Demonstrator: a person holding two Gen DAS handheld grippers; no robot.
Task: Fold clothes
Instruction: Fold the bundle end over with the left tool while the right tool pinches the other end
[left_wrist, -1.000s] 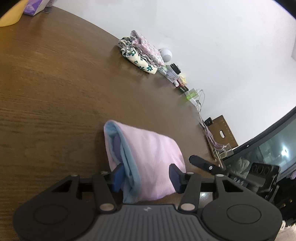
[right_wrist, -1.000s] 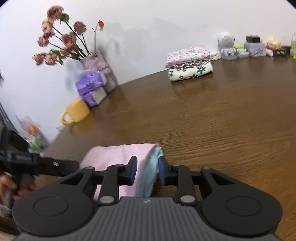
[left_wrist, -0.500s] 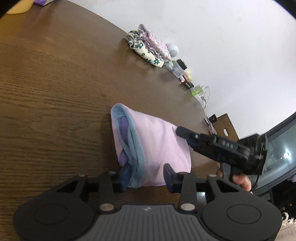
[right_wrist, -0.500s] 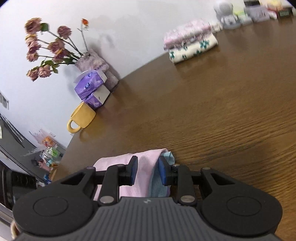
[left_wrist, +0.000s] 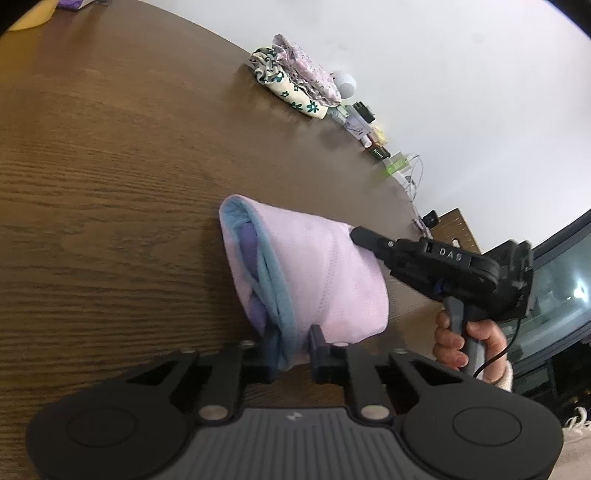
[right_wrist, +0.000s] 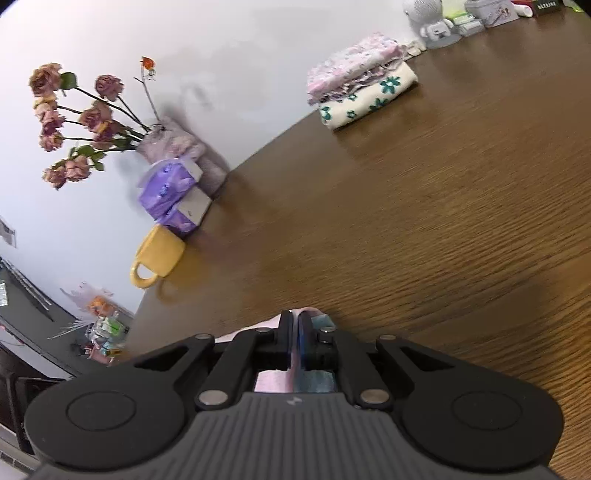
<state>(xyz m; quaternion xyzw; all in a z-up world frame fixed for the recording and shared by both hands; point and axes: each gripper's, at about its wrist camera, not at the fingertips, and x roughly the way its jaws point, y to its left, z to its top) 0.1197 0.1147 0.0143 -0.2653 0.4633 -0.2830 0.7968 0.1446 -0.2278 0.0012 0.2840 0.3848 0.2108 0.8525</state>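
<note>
Pink mesh garment with blue trim (left_wrist: 325, 280), folded compact, lower centre on brown wooden table (left_wrist: 110, 184). Left gripper (left_wrist: 291, 350) and right gripper (right_wrist: 294, 341) both clamped on garment. Folded floral clothes stack (right_wrist: 362, 96) upper right. Judgement: late stage, stacking probably left.

Wooden table (right_wrist: 424, 229): folded stack (right_wrist: 360, 94) at 1 o'clock, yellow mug (right_wrist: 157, 260) and purple packs (right_wrist: 171, 195) at 10, pink garment (left_wrist: 317, 280) near edge
</note>
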